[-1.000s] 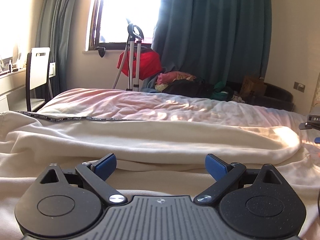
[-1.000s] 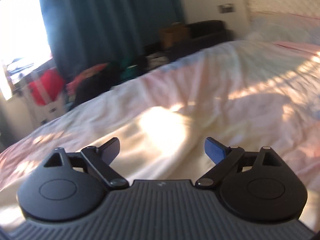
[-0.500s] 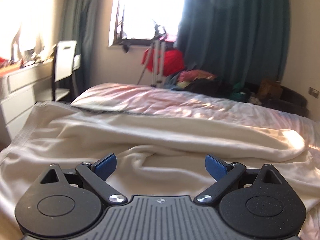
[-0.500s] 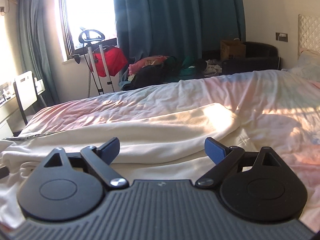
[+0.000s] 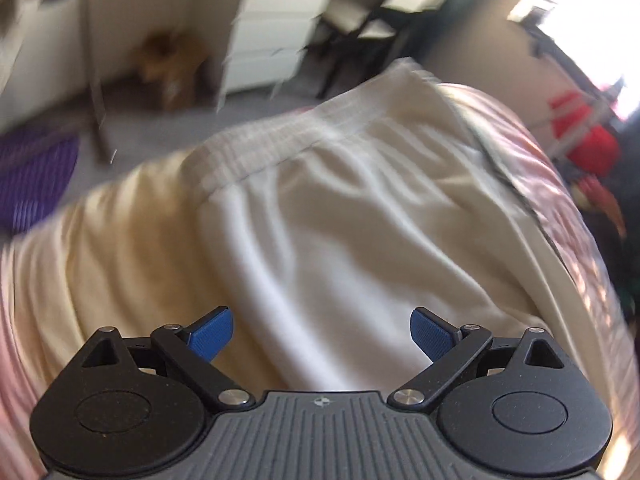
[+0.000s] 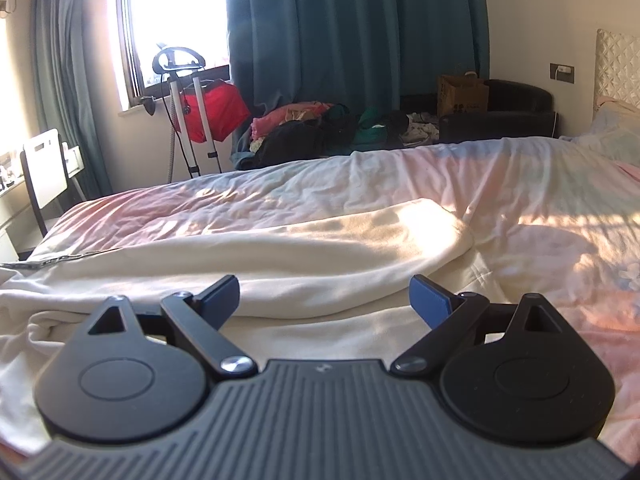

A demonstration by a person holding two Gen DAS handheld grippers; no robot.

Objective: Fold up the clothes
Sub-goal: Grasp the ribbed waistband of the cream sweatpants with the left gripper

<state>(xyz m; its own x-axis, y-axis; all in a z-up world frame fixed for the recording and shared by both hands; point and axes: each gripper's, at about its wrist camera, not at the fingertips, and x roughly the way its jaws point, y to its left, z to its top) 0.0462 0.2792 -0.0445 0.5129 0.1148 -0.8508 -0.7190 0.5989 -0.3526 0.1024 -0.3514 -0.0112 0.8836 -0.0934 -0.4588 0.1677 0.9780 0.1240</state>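
A cream garment (image 5: 344,216) lies spread on the pink bed; its ribbed waistband (image 5: 280,148) runs across the bed's end in the blurred left wrist view. My left gripper (image 5: 322,334) hovers over the garment, open, with nothing between its blue pads. In the right wrist view the same cream garment (image 6: 304,256) lies folded lengthwise, a long fold reaching to the right. Low over its near edge, my right gripper (image 6: 324,298) is open and holds nothing.
The pink bedsheet (image 6: 540,216) stretches to the right toward a pillow (image 6: 612,128). Beyond the bed are a pile of clothes (image 6: 320,128), a garment steamer stand (image 6: 188,104), teal curtains and a chair (image 6: 44,168). White drawers (image 5: 276,40) and a purple basket (image 5: 32,176) stand on the floor.
The left gripper has swung sharply left and tilted down, now facing the waistband end and the floor. The right gripper has barely moved. Both stay open.
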